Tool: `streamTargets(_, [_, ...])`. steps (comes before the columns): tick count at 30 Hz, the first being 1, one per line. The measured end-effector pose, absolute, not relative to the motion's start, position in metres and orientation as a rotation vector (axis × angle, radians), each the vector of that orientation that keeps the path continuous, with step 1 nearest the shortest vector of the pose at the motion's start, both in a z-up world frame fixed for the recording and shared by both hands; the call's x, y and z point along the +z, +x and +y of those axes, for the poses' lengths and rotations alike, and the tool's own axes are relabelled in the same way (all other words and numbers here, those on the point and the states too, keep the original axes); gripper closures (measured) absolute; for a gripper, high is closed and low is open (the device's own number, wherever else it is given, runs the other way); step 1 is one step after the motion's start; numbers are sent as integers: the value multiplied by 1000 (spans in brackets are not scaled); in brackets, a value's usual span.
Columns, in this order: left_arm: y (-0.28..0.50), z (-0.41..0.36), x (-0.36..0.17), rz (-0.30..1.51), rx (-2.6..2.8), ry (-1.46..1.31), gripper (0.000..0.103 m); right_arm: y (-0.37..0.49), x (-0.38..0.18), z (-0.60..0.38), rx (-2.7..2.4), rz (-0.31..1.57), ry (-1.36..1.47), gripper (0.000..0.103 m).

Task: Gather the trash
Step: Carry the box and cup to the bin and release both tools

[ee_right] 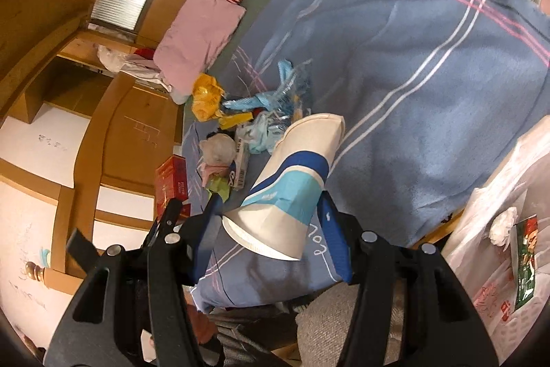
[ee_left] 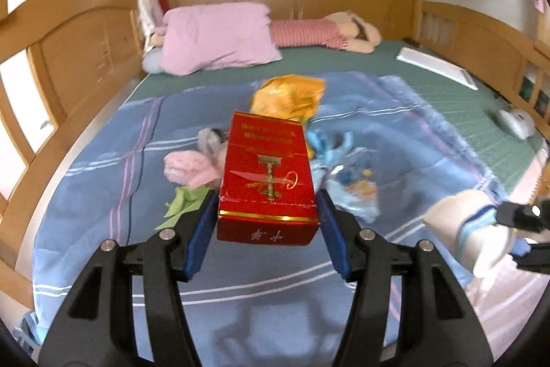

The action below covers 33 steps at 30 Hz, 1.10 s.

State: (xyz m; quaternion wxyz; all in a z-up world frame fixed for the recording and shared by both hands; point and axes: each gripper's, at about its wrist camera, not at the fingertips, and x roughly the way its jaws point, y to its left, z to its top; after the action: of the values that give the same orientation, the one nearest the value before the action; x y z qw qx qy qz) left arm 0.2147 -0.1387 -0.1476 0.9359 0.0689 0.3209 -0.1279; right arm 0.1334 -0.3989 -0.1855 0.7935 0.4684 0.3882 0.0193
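While the left gripper (ee_left: 268,212) clamps a glossy red carton (ee_left: 270,181), the right gripper (ee_right: 271,219) grips a crushed paper cup (ee_right: 292,184).

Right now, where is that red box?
The red box is held between the left tongs, lifted above the blue blanket, with the pile of wrappers just beyond it.

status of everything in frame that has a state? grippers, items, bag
left gripper: shut on the red box
red box: held, lifted off the blanket
right gripper: shut on the paper cup
paper cup: held, squashed, lying sideways between the fingers
white plastic bag: open, trash inside
trash pile: loose on the blue blanket, not collected
pink pillow: lying at the headboard
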Motion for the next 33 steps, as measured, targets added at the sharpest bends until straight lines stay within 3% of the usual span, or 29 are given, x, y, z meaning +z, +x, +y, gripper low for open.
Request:
streamTargets(8, [178,-180,-119,606,-380,141,44,83,-143,-414,-35,711,956,46])
streamTargets(17, [99,-250,-88,533,-578,206,44,-43,-87,-424,-387,512,732,46])
streamTargets(33, [-10,-328,-112,545,-837,340,44,-160,-95,-425,-721,439,571,50])
